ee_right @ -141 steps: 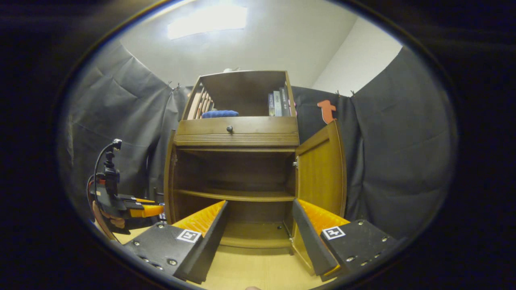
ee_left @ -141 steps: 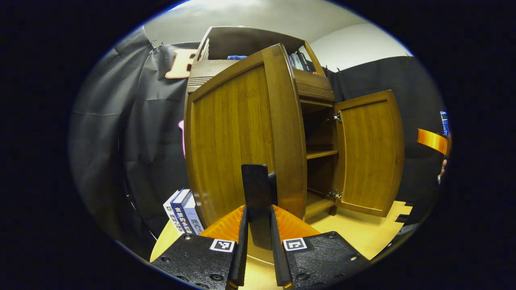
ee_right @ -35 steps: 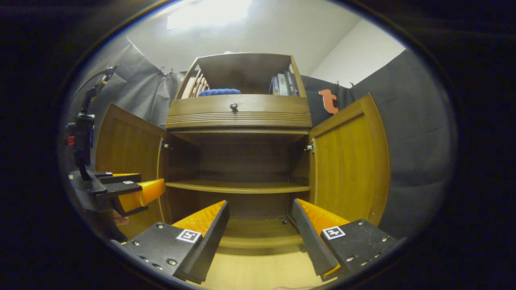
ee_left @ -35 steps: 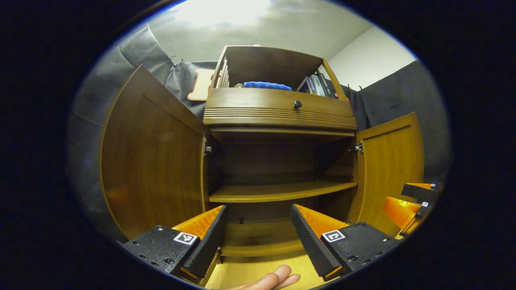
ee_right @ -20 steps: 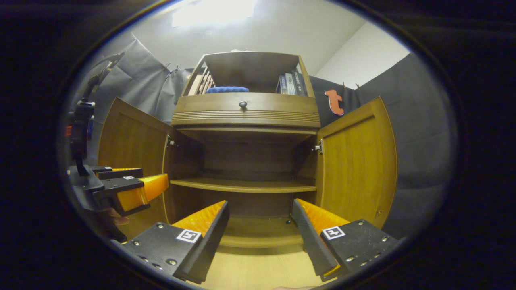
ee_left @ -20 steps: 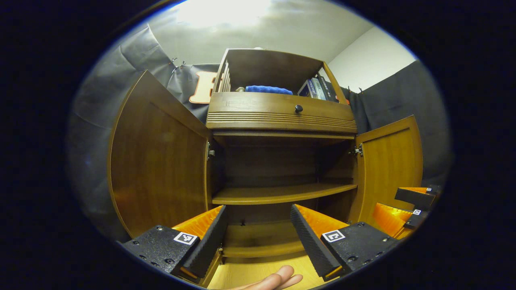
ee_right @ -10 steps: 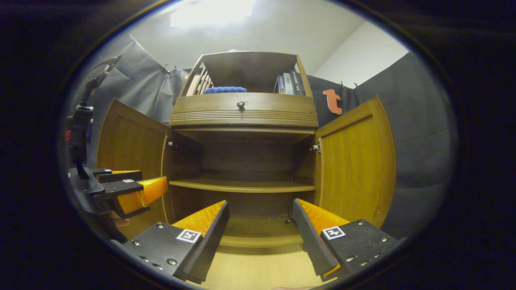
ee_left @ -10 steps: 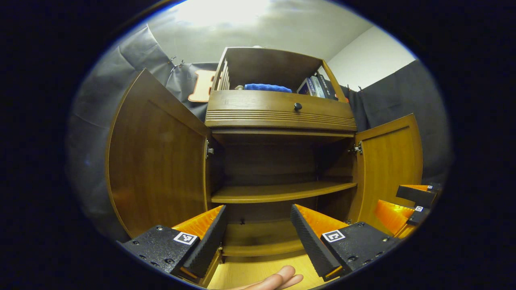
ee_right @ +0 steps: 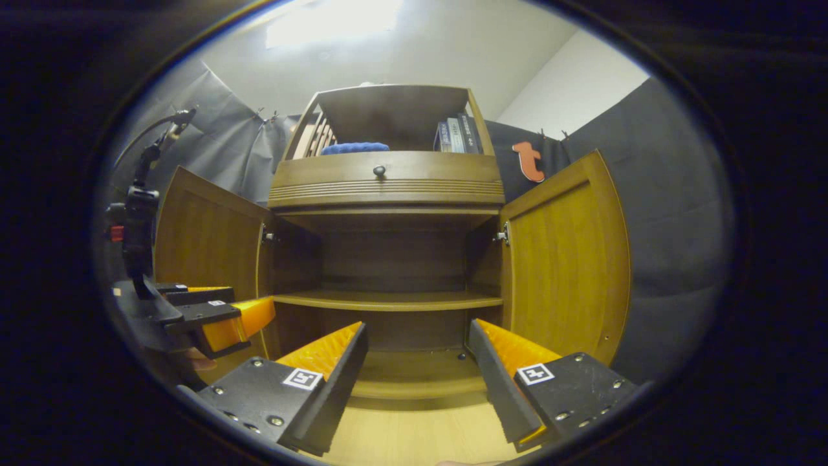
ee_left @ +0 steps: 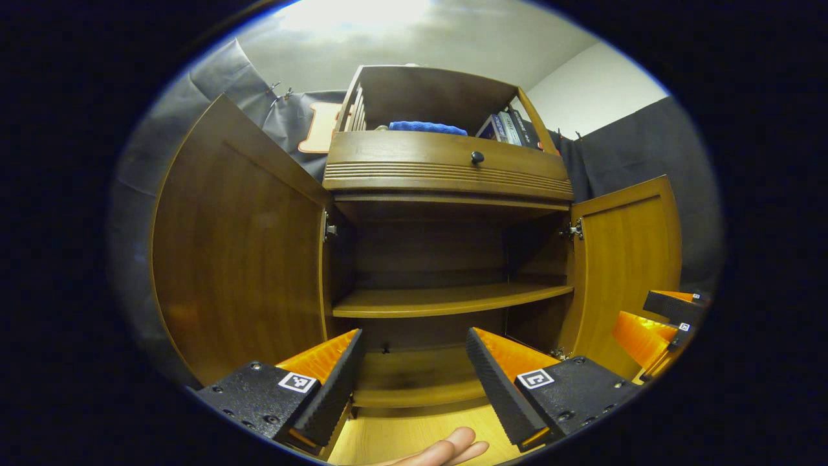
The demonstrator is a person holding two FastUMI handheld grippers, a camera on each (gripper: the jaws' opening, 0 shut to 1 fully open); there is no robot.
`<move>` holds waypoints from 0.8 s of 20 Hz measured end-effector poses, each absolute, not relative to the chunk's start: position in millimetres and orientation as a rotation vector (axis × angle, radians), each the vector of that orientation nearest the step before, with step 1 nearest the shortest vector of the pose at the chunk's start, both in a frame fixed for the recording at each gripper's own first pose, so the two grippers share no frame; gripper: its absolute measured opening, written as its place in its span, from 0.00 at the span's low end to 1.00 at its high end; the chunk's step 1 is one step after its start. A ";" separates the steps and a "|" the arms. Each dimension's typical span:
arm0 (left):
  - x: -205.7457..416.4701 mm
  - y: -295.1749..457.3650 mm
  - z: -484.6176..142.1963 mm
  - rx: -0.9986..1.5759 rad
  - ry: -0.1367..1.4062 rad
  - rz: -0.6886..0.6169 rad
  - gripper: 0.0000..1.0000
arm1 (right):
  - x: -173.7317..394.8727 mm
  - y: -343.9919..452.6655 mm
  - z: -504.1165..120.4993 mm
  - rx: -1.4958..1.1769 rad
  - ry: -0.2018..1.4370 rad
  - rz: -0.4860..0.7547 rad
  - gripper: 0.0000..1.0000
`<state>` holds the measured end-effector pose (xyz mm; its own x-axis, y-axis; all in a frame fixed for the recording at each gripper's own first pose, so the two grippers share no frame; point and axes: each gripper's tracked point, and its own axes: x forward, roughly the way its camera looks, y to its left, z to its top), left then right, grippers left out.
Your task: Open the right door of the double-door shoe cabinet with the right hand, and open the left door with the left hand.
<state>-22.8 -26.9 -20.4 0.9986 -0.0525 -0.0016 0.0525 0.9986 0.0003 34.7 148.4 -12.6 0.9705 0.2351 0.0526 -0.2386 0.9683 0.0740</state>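
Shoe cabinet point(ee_left: 446, 175) fills the middle of the left gripper view, with both doors swung wide. Its left door point(ee_left: 239, 246) stands at the left of the frame and its right door point(ee_left: 631, 259) at the right, each hanging from its hinges and showing its inner face. Between them sits a bare shelf point(ee_left: 446, 301).

At the bottom of that view the left gripper point(ee_left: 414, 372) is spread wide, holding nothing and touching neither door. The right gripper point(ee_right: 417, 366), at the bottom of the right gripper view, is equally wide and empty, well short of the shelf.

Both opening steps look finished. By my judgement nothing remains except drawing both grippers back from the cabinet.

Fingertips of a hand point(ee_left: 446, 450) show at the bottom edge of the left gripper view.
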 end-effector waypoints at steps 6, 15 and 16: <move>-21.7 -24.6 -19.3 0.011 -0.005 -0.045 0.99 | 35.3 146.4 -16.4 0.083 -0.034 0.235 0.88; -20.2 -24.5 -22.6 0.010 0.005 -0.043 0.99 | 35.1 142.3 -16.0 0.095 -0.038 0.232 0.88; -20.1 -24.3 -23.5 0.009 0.007 -0.042 0.99 | 34.7 140.0 -15.9 0.101 -0.040 0.231 0.88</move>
